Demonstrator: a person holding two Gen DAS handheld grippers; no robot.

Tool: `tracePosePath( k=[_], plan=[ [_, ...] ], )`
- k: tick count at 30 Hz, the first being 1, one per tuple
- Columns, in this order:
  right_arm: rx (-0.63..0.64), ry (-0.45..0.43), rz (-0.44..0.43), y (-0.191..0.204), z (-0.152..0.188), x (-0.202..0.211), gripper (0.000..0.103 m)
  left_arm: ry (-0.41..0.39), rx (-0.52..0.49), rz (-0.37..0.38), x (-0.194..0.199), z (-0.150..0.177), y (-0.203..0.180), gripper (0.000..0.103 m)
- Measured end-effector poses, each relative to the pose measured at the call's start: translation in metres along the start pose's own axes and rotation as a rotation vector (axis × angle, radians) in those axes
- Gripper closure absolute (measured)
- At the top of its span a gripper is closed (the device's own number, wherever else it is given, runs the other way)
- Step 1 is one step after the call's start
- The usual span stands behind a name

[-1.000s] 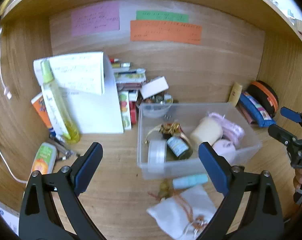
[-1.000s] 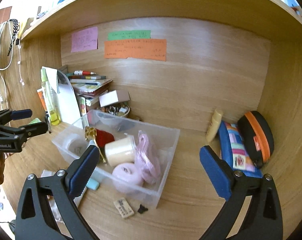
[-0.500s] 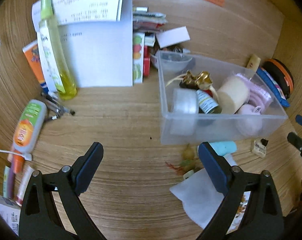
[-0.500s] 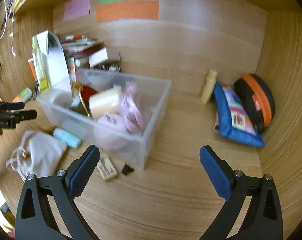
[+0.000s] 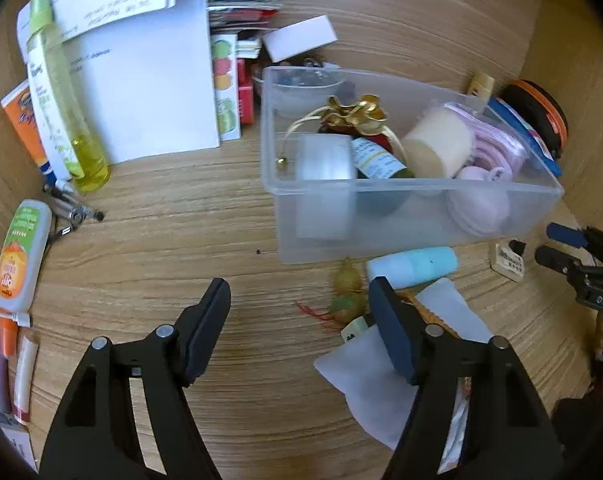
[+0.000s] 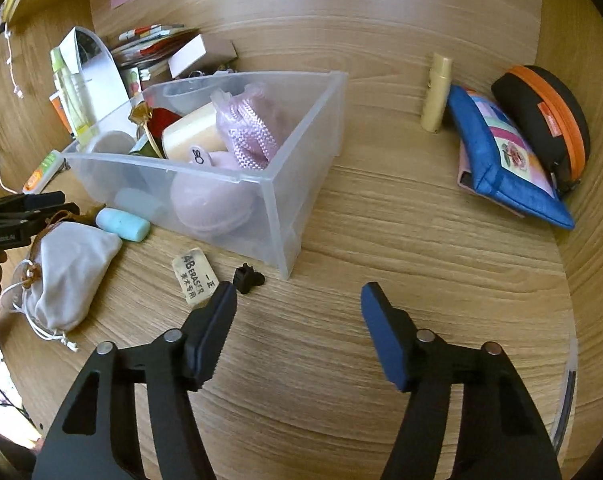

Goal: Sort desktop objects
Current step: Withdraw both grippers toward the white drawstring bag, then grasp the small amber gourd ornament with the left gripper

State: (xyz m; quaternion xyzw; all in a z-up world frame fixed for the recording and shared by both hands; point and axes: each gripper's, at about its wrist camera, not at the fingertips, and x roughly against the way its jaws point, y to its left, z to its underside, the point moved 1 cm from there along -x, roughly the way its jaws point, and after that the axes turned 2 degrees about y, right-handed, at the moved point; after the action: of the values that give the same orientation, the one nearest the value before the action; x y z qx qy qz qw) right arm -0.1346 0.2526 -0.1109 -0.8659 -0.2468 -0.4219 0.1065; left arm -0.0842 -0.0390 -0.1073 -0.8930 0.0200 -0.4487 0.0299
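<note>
wooden desk (image 6: pixel 381 240) under clear bin (image 6: pixel 301 168)

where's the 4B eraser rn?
In the right wrist view, the eraser lies on the desk in front of the clear bin, between the white pouch and a small black clip.

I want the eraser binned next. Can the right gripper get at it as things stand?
Probably yes. The eraser lies flat on bare desk just ahead of the open right gripper, outside the bin. Only a small black clip sits beside it.
</note>
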Motion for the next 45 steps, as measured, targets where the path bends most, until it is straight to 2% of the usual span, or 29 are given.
tracePosePath(
  k=[5, 13, 17, 25, 31, 33, 35, 38, 45],
  plan=[
    [0.029, 0.013, 0.012, 0.006, -0.003, -0.003, 0.054, 0.007, -0.034, 0.032, 0.0, 0.002, -0.01, 0.036],
    [0.059, 0.038, 0.007, 0.015, -0.005, -0.013, 0.058, 0.025, -0.066, 0.079, -0.002, 0.005, -0.022, 0.039],
    [0.075, 0.048, 0.001, 0.022, -0.007, -0.017, 0.068, 0.045, -0.091, 0.09, -0.005, 0.009, -0.026, 0.048],
    [0.09, 0.049, -0.018, 0.029, -0.008, -0.02, 0.07, 0.045, -0.089, 0.082, -0.012, 0.009, -0.024, 0.05],
    [0.094, 0.047, -0.019, 0.032, -0.01, -0.023, 0.073, 0.028, -0.109, 0.084, -0.013, 0.009, -0.03, 0.064],
    [0.093, 0.047, -0.022, 0.033, -0.011, -0.024, 0.075, 0.022, -0.12, 0.093, -0.012, 0.011, -0.032, 0.075],
    [0.091, 0.046, -0.022, 0.034, -0.012, -0.024, 0.08, 0.013, -0.13, 0.096, -0.013, 0.011, -0.034, 0.08],
    [0.096, 0.045, -0.022, 0.036, -0.013, -0.025, 0.089, -0.001, -0.139, 0.082, -0.013, 0.011, -0.035, 0.083],
    [0.107, 0.027, -0.022, 0.038, -0.012, -0.022, 0.09, -0.03, -0.108, 0.065, -0.007, 0.011, -0.027, 0.084]
  ],
)
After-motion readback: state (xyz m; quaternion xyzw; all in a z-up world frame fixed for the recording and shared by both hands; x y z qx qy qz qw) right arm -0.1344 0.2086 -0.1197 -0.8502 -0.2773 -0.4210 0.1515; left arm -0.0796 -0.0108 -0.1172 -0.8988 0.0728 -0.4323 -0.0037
